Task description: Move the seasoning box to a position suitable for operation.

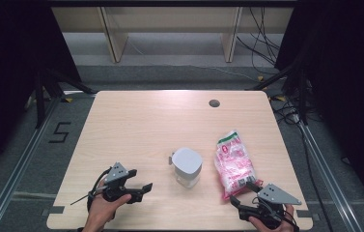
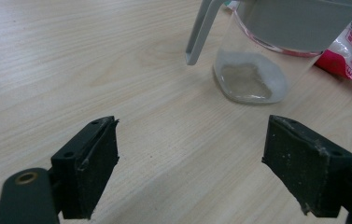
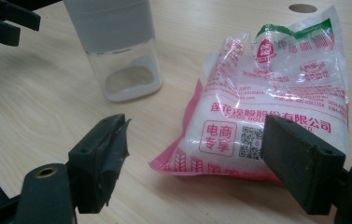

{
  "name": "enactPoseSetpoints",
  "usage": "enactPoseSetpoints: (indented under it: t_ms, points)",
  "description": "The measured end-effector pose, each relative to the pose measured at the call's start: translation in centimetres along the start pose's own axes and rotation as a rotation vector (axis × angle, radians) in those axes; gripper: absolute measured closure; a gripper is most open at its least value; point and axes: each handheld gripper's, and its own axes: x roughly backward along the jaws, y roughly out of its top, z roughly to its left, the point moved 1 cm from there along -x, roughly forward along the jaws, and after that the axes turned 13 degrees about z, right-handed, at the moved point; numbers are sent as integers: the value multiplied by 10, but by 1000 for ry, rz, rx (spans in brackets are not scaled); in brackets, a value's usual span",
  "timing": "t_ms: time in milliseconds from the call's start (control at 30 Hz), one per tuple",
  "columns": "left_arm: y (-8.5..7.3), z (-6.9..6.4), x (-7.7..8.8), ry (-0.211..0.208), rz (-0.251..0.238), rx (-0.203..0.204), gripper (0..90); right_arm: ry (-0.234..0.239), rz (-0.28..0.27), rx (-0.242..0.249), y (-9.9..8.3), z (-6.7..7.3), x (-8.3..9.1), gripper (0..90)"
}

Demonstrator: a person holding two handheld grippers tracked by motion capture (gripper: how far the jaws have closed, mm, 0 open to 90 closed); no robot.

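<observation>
A clear jar (image 1: pixel 187 166) with a grey lid and side handle stands near the table's middle front, with a little white powder at its bottom. Right of it lies a clear bag (image 1: pixel 234 164) with red print, full of white grains. My left gripper (image 1: pixel 138 189) is open, low over the table left of the jar and pointing at it. In the left gripper view its jaws (image 2: pixel 190 140) stand wide with bare wood between them and the jar (image 2: pixel 250 70) ahead. My right gripper (image 1: pixel 245 192) is open at the bag's near end, and the bag (image 3: pixel 276 93) lies just beyond its jaws (image 3: pixel 197 135).
The wooden table (image 1: pixel 146 121) has a round grey hole (image 1: pixel 214 103) at the back right. A "5" mark (image 1: pixel 60 131) is on the floor at the left. Cables (image 1: pixel 290 113) and dark stands flank the table, and a wooden bench (image 1: pixel 170 29) stands behind it.
</observation>
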Motion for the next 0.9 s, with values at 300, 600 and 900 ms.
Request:
enactPoseSetpoints:
  t_ms: [300, 600, 900]
  points:
    - [8, 1, -4, 4, 9, -40, 173, -16, 6, 11, 0, -1, 0, 229]
    - [32, -5, -26, 39, 19, -153, 192, -11, 14, -34, -1, -1, 1, 221]
    - [51, -6, -62, 42, 18, -237, 418, -14, 0, -14, -1, -5, -1, 220]
